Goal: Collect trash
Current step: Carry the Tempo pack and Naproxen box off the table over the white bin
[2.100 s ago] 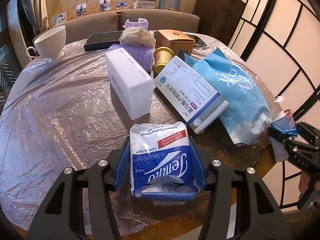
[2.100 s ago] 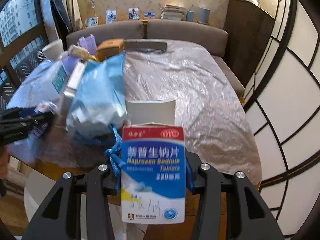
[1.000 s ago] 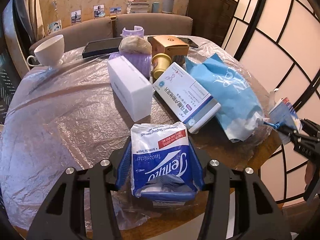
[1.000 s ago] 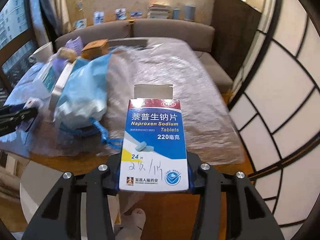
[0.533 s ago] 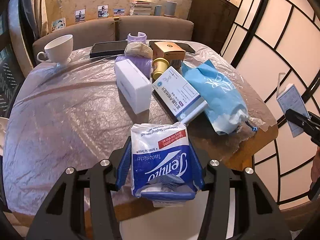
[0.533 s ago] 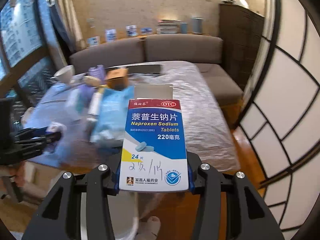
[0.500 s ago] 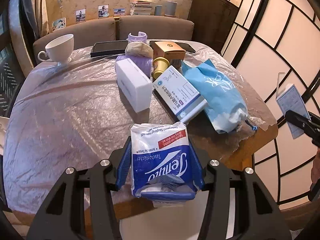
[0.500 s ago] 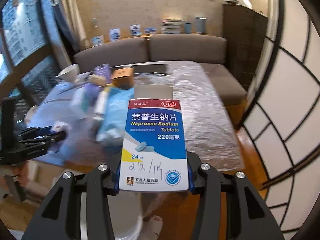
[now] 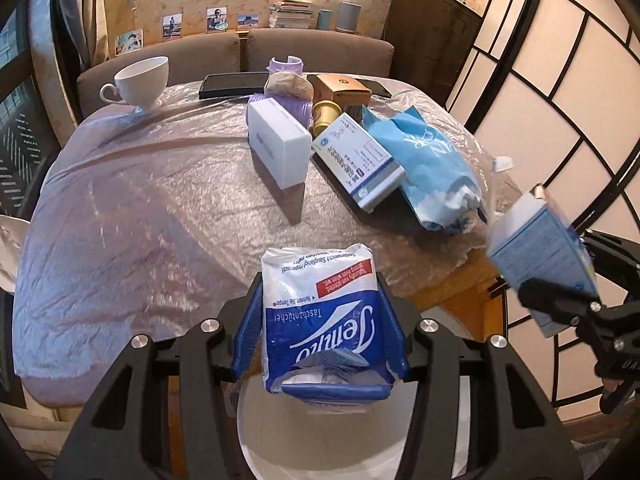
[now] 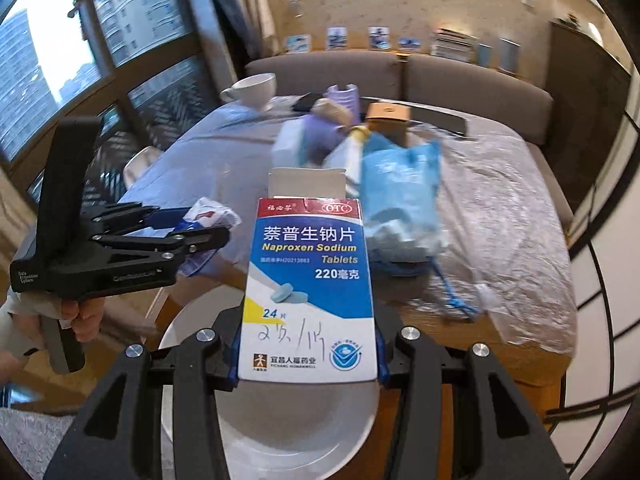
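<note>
Both grippers hang over a white bin [image 10: 280, 436] at the tabletop [image 9: 160, 208] edge, each carrying trash. The left gripper [image 9: 320, 332] has its fingers pinched on a soft tissue pack [image 9: 320, 320], which looks light and crushable, best gripped across its flanks. The right gripper [image 10: 308, 344] has its fingers clamped on a stiff, light tablet box [image 10: 310, 288], top flap open, held by its narrow sides. On the tabletop lie a blue bag [image 9: 428, 168], a white box [image 9: 280, 144], a medicine carton [image 9: 358, 160] and a teacup [image 9: 142, 80]. Nothing appears to block the drop.
</note>
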A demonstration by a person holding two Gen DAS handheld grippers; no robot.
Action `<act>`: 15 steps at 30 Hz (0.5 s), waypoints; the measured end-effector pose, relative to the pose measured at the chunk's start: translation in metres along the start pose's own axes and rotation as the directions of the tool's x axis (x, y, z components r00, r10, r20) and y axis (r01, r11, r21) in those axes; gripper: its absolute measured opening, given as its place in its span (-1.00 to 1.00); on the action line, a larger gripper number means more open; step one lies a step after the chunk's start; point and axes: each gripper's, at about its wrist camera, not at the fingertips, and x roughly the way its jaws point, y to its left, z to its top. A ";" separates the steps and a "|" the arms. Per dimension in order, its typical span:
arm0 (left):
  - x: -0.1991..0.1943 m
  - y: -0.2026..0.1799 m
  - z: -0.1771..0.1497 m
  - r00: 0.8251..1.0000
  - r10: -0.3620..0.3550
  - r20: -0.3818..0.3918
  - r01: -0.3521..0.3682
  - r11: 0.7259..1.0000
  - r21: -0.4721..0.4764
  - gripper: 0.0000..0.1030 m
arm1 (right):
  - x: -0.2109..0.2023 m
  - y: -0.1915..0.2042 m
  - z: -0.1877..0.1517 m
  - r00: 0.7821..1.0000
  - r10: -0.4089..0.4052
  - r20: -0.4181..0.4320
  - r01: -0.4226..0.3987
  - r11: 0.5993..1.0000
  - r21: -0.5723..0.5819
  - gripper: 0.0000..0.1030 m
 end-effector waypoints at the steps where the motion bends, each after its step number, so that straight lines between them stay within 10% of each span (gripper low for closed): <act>1: -0.001 0.000 -0.002 1.000 0.000 -0.003 0.000 1.000 0.000 0.02 | 0.002 0.003 0.000 1.000 0.007 -0.009 -0.007 1.000 -0.011 -0.11; 15: -0.006 -0.008 -0.033 0.998 -0.011 -0.060 0.013 1.000 0.026 0.02 | 0.012 0.013 -0.026 0.993 0.054 -0.110 -0.060 0.997 -0.055 -0.11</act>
